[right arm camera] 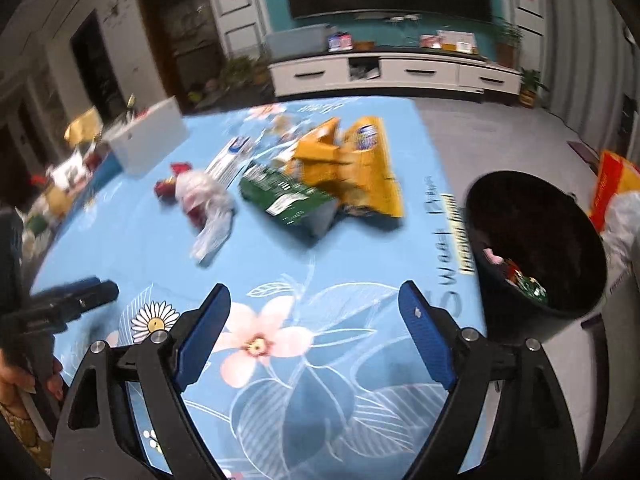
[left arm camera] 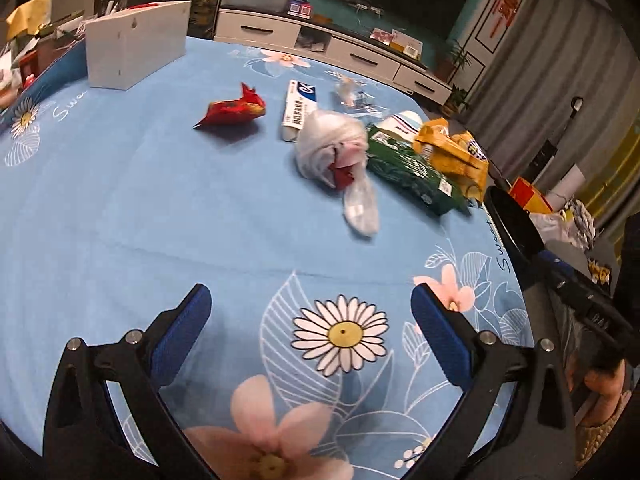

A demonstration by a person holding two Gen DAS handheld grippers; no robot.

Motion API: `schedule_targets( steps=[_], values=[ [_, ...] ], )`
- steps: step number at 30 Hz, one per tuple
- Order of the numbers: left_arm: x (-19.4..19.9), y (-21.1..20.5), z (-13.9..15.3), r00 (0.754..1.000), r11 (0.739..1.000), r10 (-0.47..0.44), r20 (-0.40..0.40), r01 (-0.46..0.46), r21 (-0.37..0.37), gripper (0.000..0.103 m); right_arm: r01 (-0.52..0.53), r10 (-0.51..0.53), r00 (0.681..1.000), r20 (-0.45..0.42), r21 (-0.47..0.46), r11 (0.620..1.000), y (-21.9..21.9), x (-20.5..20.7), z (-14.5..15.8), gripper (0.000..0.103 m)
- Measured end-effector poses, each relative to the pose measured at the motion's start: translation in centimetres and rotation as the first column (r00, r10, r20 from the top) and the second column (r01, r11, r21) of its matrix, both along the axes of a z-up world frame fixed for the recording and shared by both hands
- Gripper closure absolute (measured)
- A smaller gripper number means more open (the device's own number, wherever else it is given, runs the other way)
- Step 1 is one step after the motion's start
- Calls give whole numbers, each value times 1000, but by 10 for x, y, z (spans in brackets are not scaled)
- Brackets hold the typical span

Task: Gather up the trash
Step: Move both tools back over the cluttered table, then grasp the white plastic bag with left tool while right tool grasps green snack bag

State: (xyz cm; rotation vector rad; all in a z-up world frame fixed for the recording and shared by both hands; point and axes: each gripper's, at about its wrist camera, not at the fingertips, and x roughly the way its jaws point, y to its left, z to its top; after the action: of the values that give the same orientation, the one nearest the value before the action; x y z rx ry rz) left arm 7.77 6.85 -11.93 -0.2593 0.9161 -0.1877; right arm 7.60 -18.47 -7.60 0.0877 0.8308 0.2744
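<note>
Blue-padded left gripper (left arm camera: 310, 312) and right gripper (right arm camera: 314, 312) both hang wide open, empty, above the floral tablecloth (left arm camera: 120, 200); wrappers lie beyond.

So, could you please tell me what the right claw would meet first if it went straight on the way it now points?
Most likely the bare blue tablecloth: the open, empty right claw is angled down at the flower print. Carried further along the cloth, the green packet lies roughly in line, though depth is hard to judge.
</note>
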Motion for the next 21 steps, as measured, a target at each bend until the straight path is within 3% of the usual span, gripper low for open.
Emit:
schedule_targets(
  steps=[9, 14, 19, 21],
  values=[
    [29, -2, -8, 1000, 1000, 2, 7, -2, -20, 3, -78, 89, 994, 66, -156, 985, 37, 30, -1, 19],
    [62, -13, -3, 998, 1000, -10, 61, 11, -11, 3, -103, 130, 986, 108, -228, 968, 48, 59, -2, 19],
    [100, -24, 0, 995, 1000, -14, 97, 15, -11, 3, -149, 179, 978, 105, -248, 957, 60, 89, -10, 24],
    [113, -28, 0, 995, 1000, -12, 101, 13, -7, 3, -170, 200, 975, 96, -256, 952, 66, 98, -16, 30]
  ],
)
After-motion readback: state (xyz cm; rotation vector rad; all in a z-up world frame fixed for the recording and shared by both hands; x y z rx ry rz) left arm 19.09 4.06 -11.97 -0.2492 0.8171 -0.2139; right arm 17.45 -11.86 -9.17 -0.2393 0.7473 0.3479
